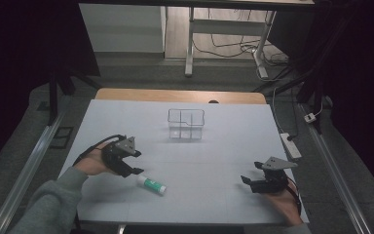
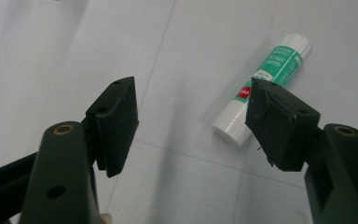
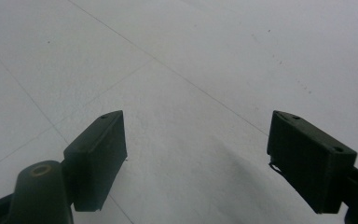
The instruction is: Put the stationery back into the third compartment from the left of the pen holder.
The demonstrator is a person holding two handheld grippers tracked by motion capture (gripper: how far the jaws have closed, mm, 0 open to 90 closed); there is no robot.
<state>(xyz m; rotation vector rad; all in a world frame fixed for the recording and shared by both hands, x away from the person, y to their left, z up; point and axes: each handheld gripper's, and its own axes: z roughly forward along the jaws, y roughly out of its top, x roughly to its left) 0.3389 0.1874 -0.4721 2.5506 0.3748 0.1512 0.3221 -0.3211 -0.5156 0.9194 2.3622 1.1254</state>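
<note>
Glue stick partly behind claw pad

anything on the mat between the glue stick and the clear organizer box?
Nothing. In the high view, bare white mat separates the glue stick from the clear organizer box.

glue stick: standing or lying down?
Lying down. The glue stick rests on its side on the white table cover, loose beside the open left hand-held gripper.
</note>
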